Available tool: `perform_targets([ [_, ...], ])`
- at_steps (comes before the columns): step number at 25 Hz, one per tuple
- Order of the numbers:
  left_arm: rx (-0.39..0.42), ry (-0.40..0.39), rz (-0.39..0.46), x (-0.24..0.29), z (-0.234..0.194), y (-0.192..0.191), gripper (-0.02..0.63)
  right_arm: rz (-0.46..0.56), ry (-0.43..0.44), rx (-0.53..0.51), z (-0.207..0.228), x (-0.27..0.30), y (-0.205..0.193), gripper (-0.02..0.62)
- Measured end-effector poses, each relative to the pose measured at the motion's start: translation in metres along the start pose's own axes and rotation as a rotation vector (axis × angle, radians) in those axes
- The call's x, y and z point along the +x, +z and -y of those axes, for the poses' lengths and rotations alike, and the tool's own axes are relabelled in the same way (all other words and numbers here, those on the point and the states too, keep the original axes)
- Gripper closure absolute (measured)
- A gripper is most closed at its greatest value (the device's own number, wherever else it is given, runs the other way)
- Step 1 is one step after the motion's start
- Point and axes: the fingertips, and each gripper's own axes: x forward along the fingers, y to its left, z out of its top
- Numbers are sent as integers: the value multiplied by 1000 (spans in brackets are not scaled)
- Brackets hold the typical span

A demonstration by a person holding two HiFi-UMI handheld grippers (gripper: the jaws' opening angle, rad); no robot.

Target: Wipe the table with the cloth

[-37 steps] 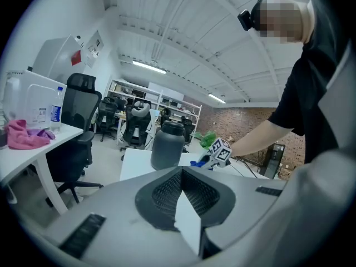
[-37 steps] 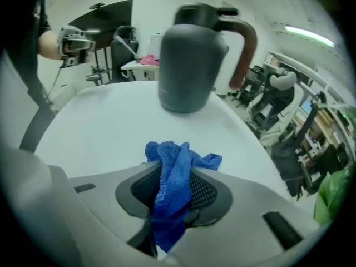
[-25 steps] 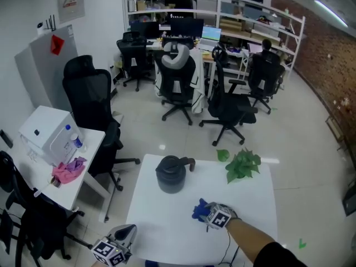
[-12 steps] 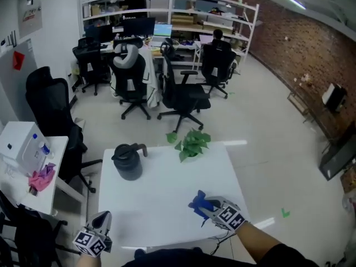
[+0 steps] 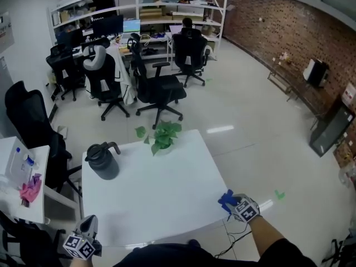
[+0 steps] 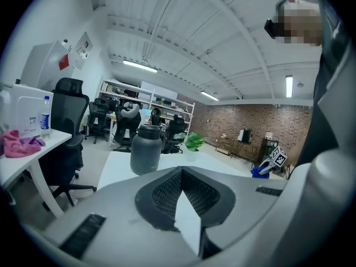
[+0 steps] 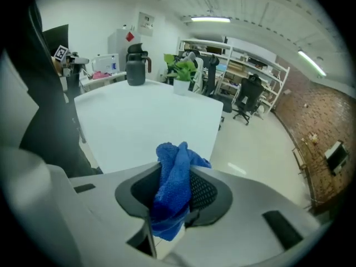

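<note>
A white square table [image 5: 150, 196] fills the middle of the head view. My right gripper [image 5: 232, 203] is at its front right corner, shut on a bunched blue cloth [image 5: 225, 198]. In the right gripper view the cloth [image 7: 169, 191] hangs pinched between the jaws of that gripper [image 7: 179, 172], with the tabletop [image 7: 144, 115] stretching ahead. My left gripper [image 5: 88, 222] hangs off the front left corner. Its jaws meet at the tips [image 6: 181, 170] and hold nothing.
A dark jug [image 5: 103, 161] stands at the table's far left, and a small green plant [image 5: 163, 135] is at its far edge. A white side table [image 5: 22, 177] with a pink rag, a bottle and a box stands left. Black office chairs [image 5: 158, 88] lie beyond.
My right gripper has carried the blue cloth from the front middle of the table rightward to its front right corner. The head view has swung right. The left gripper stays at the front left.
</note>
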Motion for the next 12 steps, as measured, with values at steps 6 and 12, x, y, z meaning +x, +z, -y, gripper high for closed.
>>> perform_targets([
  [6, 3, 38, -28, -8, -2, 3, 606, -56, -32, 23, 7, 32, -30, 465],
  [12, 15, 43, -27, -10, -3, 9, 606, -42, 3, 85, 1, 39, -28, 362],
])
